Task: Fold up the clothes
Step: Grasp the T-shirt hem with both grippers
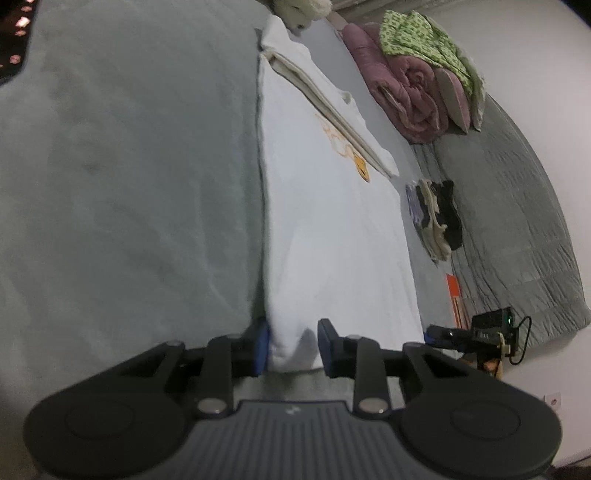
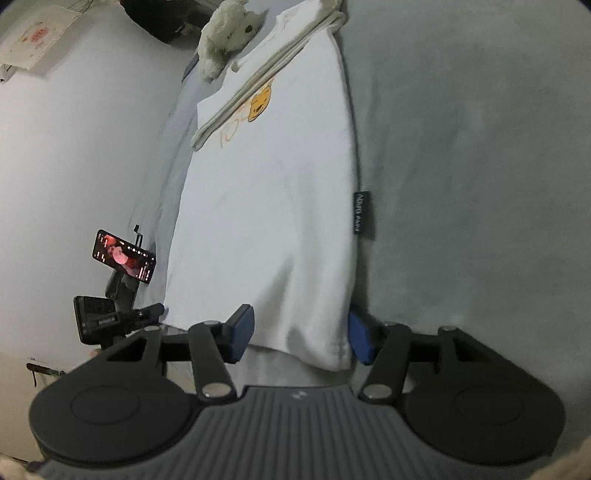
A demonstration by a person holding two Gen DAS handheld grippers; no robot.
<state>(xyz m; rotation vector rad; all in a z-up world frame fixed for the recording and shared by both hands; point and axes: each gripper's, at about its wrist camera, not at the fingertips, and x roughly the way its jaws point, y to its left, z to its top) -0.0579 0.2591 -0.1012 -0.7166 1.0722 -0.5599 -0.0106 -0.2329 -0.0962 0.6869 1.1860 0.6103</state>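
Observation:
A white T-shirt (image 1: 325, 229) with a yellow bear print (image 2: 260, 103) lies folded lengthwise on the grey bed cover (image 1: 129, 166). Its sleeve lies folded back across the chest as a cream strip (image 2: 258, 74). My left gripper (image 1: 293, 345) is at the shirt's near hem, beside the folded edge. Its blue pads (image 1: 261, 345) squeeze a bunched piece of hem between them. In the right wrist view my right gripper (image 2: 301, 338) straddles the white T-shirt (image 2: 266, 221) at the near hem. Its jaws stand wide and the cloth between them is almost flat. One pad (image 2: 359, 339) rests against the folded edge.
A plush toy (image 2: 229, 33) lies past the collar. A rolled pink quilt (image 1: 402, 96), a green cloth (image 1: 424, 40) and a small stack of folded clothes (image 1: 437, 214) sit to one side. A phone on a stand (image 2: 123, 256) and a black box (image 1: 495, 325) stand by the bed's edge.

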